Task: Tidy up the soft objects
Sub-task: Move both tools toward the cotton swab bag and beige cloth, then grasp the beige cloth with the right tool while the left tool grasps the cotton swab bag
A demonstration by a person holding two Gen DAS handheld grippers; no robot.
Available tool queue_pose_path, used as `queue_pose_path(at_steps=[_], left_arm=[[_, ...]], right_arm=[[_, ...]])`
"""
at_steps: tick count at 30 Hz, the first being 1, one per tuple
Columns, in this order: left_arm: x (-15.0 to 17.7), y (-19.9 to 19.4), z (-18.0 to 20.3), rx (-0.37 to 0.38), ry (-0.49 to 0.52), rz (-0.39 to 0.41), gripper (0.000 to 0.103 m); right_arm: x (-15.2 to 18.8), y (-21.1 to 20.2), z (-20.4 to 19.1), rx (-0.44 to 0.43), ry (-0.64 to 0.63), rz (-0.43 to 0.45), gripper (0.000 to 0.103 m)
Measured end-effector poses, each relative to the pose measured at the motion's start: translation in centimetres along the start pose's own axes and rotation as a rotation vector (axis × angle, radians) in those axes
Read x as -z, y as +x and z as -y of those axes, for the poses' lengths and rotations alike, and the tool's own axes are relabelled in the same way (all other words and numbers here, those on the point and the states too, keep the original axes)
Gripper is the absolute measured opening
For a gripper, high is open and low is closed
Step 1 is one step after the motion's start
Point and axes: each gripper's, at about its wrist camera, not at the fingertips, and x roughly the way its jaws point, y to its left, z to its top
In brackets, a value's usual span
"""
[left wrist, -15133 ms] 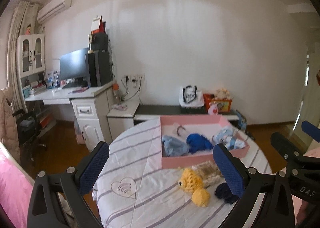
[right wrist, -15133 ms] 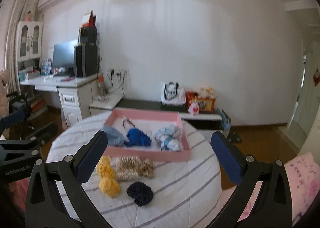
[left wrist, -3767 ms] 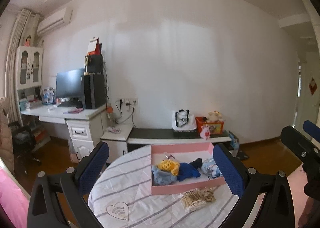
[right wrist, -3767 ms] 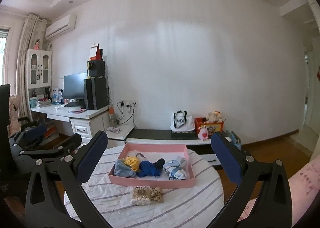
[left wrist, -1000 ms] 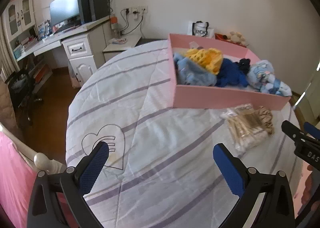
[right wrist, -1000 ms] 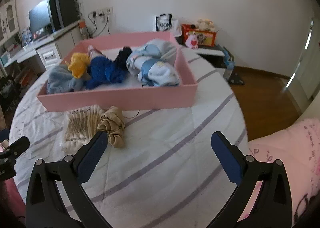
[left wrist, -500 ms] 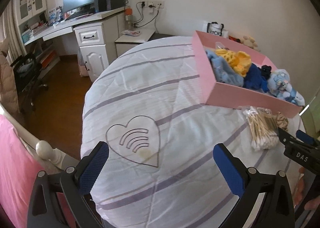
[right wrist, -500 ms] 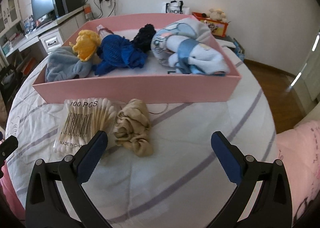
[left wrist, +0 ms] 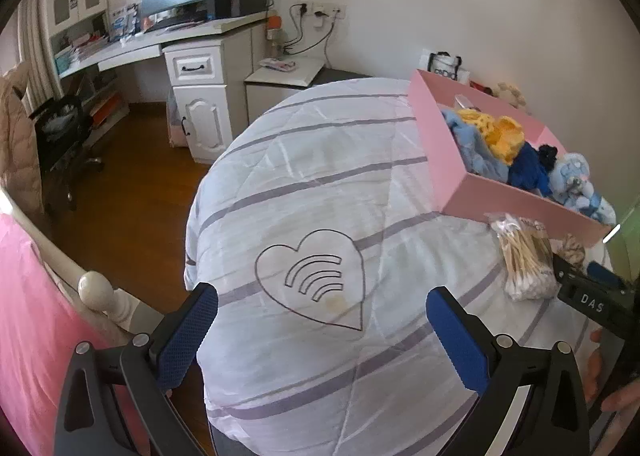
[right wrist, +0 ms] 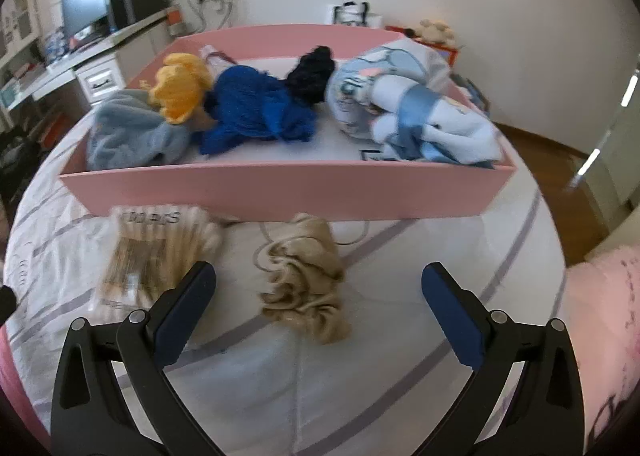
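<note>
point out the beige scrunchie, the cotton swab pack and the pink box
beige scrunchie [right wrist: 304, 280], right wrist view, middle of its ruffled fabric
cotton swab pack [right wrist: 148, 252], right wrist view, centre of the clear bag
pink box [right wrist: 280, 188], right wrist view, its near front wall
</note>
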Motion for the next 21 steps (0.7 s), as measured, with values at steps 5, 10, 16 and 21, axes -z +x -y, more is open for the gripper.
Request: queue_pose_path(at_steps=[5, 10, 16, 21], left_arm=[[0.0, -0.1, -0.9, 0.014, -0.048, -0.005, 0.103], [-0.1, -0.2, -0.6, 0.024, -0.044, 0.002, 0.103], [0.0, -0.2, 0.6, 0.044, -0.021, -0.009, 0.103], [0.0, -0.3, 2.3, 0.066, 0.015, -0.008, 0.103]], right_arm=[[0.4, 0.3, 0.7, 0.001, 0.005, -0.007, 0.092], [0.7, -0.6, 1.0, 0.0, -0.009, 0.016, 0.046], [1.3, -1.6, 2.2, -0.015, 0.028, 0.028, 0.027], [2.0, -2.3, 4.1, 0.004, 0.057, 0.039, 0.027]])
